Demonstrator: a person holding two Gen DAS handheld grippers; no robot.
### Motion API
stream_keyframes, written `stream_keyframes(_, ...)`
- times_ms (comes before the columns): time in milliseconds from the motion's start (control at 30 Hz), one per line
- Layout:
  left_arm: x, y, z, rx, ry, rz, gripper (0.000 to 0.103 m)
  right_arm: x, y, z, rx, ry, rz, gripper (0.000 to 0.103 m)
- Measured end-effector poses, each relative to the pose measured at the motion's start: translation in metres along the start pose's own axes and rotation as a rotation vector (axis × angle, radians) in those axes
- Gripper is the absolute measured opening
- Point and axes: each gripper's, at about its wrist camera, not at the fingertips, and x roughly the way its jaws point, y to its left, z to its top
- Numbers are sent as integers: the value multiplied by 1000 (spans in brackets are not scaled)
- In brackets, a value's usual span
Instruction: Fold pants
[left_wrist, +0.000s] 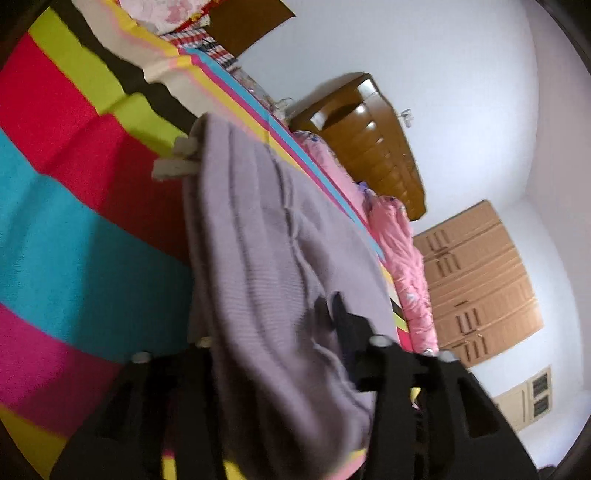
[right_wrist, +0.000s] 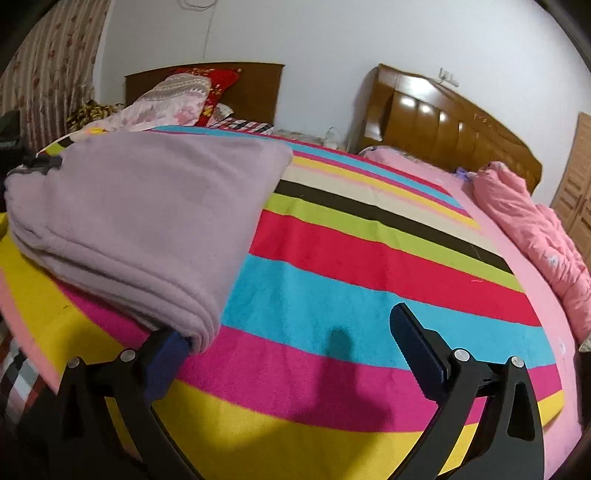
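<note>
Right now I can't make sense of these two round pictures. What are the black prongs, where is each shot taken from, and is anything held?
There is no robot. A person holds a two-finger gripper in each hand, and each one carries a wide-angle camera looking along its fingers. The tilted picture comes from the left gripper, the other from the right gripper. Folded lilac pants lie on a striped blanket covering a bed, with a pink quilt along its edge. The left gripper's fingers stand apart with the pants between them, not pinched. The right gripper is open too. One finger sits under the pants' corner and the other is free.
</note>
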Motion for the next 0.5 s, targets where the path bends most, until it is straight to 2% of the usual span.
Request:
stream_keyframes(33,-9,-7,0,4,-49,56,74,-5,-5,0,11,12,43,98)
stream_keyframes(67,-26,-22,-3,35,-144,159,81,-13,-11,-2,27,7,91,97)
stream_keyframes(100,-44,-39,-8,94,-230,224,87,-20,-14,-5,41,-9,118,94)
stream_keyframes(133,-52,-52,-13,145,-263,225,92,-31,-21,-4,67,-37,135,92)
stream_keyframes(167,-59,-69,-18,201,-273,193,93,-39,-25,0,87,-57,149,91)
stream_keyframes(200,-61,-84,-23,248,-263,157,96,-42,-24,4,99,-70,163,91)
stream_keyframes(267,-48,-105,-30,329,-214,167,97,-45,-19,22,114,-108,208,91)
stream_keyframes(333,-22,-119,-39,423,-175,251,97,-37,-1,41,99,-112,239,91)
stream_keyframes(367,-5,-121,-45,453,-144,316,97,-32,11,48,78,-109,255,91)
stream_keyframes(433,15,-107,-59,459,-72,346,97,-21,34,53,6,-88,253,90)
stream_keyframes(500,25,-91,-79,509,-61,403,97,-6,53,43,-81,-26,225,90)
